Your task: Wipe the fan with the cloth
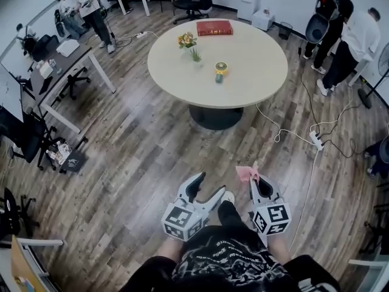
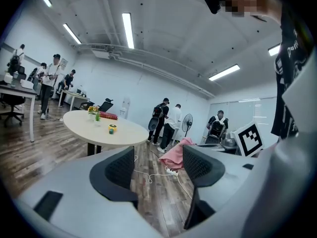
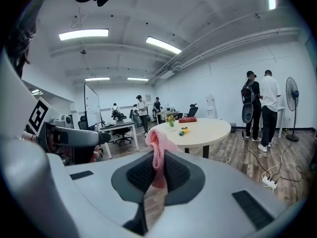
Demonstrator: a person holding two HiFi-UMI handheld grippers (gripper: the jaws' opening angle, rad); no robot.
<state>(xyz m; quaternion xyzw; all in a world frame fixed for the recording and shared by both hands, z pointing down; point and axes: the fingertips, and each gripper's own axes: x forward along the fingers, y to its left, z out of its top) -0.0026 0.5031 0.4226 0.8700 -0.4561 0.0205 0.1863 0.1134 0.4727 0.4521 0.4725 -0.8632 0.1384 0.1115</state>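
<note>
Pink cloth (image 1: 247, 173) pokes up from the right gripper (image 1: 259, 184) at five o'clock in the head view, with the left gripper (image 1: 208, 187) just beside it and the round table (image 1: 255, 78) well apart at twelve. The left gripper view shows its jaws wide, nothing between them. In the right gripper view, the jaws pinch the cloth; a standing fan (image 3: 292, 100) is at three o'clock. The shirt lettering is unreadable.

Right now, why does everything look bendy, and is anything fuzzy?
Head view: the wide lens bows the floor around the round table; evenly lit, sharp. Left gripper view: black corners, glaring ceiling lights. Right gripper view: the pink cloth looms large between the jaws.
</note>
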